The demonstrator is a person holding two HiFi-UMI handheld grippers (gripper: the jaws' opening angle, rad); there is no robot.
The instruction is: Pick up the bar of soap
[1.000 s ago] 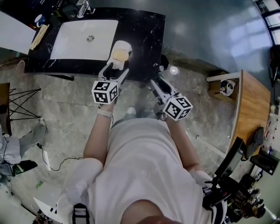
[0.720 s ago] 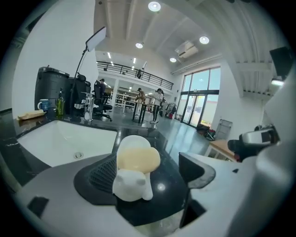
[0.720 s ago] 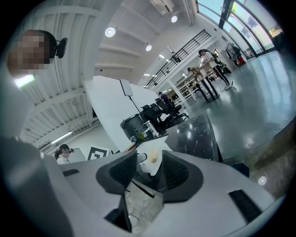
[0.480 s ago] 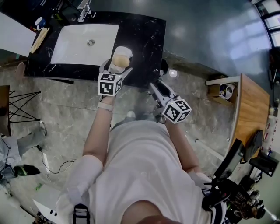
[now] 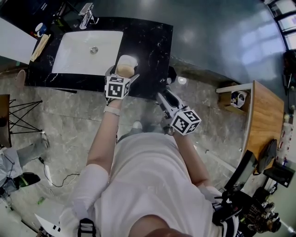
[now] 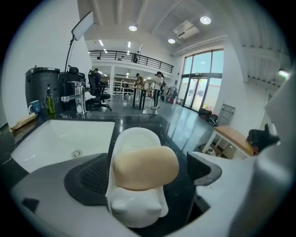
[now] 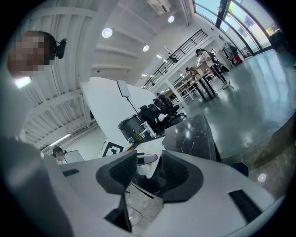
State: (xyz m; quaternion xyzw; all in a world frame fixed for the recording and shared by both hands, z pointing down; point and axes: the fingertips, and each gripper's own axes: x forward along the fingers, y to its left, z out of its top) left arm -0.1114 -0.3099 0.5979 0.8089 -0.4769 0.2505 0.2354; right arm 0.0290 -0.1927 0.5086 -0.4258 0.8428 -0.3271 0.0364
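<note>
A tan oval bar of soap (image 6: 145, 167) lies on a white soap dish (image 6: 134, 208) on the black marble counter (image 5: 152, 37), right of the sink. My left gripper (image 6: 148, 173) stands open, tilted down, with one jaw on each side of the soap and dish; the pads (image 6: 95, 175) do not touch them. Its jaws have just been opening. From the head view the soap (image 5: 125, 69) shows just past the left gripper (image 5: 123, 72). My right gripper (image 5: 163, 96) hangs off the counter's front edge, its jaws (image 7: 149, 163) a little apart with nothing between them.
A white sink (image 5: 78, 51) with a chrome faucet (image 5: 85, 10) fills the counter's left half. A cup (image 5: 40, 21) and a wooden board (image 5: 40, 39) sit at its far left. A wooden desk (image 5: 268, 115) stands to the right, a folding stand (image 5: 18, 109) to the left.
My left gripper has moved forward and down onto the soap dish and its jaws have spread wider, now flanking the soap. The right gripper has stayed put.
</note>
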